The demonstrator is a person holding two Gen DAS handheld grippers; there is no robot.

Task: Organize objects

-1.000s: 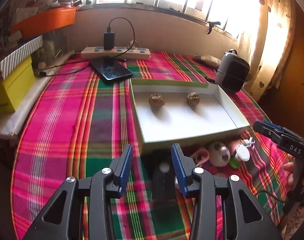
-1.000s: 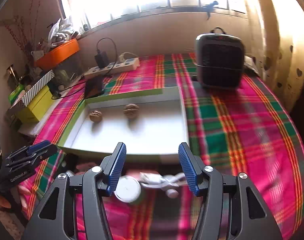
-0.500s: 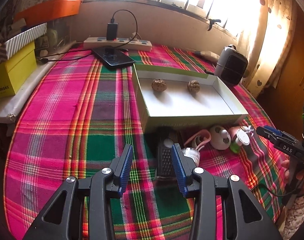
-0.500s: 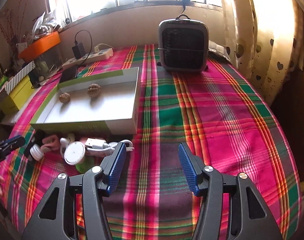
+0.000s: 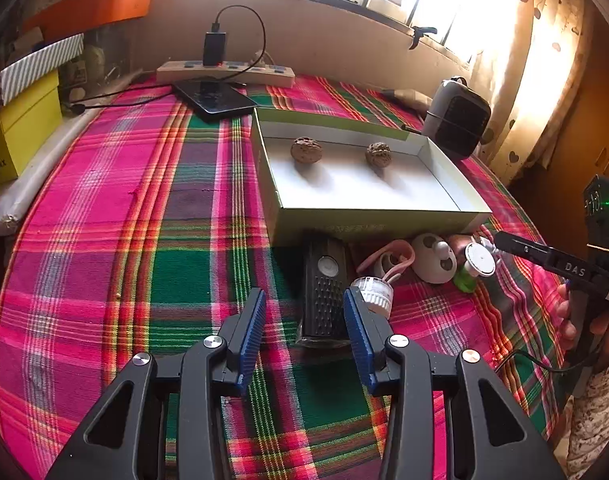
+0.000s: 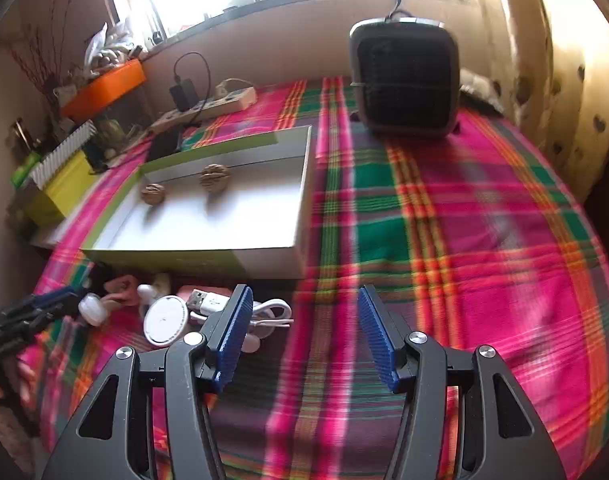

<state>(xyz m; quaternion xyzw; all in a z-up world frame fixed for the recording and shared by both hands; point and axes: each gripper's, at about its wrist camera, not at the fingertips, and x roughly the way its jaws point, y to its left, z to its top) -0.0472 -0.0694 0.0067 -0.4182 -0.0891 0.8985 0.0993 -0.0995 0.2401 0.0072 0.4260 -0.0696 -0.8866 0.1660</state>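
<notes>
A shallow white box point(image 5: 456, 190) with green sides holds two walnuts point(image 5: 306, 150) point(image 5: 378, 155); it also shows in the right wrist view point(image 6: 300, 200). In front of it lie a black grater-like block point(image 5: 324, 292), a clear ridged cap point(image 5: 372, 290), a pink ring point(image 5: 388, 258), a white egg-shaped toy point(image 5: 432, 258), a round white disc point(image 6: 164, 316) and a white USB cable point(image 6: 270, 312). My left gripper point(image 5: 304, 328) is open and empty just before the black block. My right gripper point(image 6: 302, 332) is open and empty over bare cloth, right of the cable.
A plaid cloth point(image 5: 144, 220) covers the table. A phone point(image 5: 214, 100) charges from a power strip point(image 5: 224, 72) at the back. A grey heater point(image 6: 404, 80) stands back right. Yellow and striped boxes point(image 5: 20, 128) sit at the left edge.
My left gripper has pulled back from the box, so the black block now shows whole. My right gripper has swung right and back from the cable pile; both stay open.
</notes>
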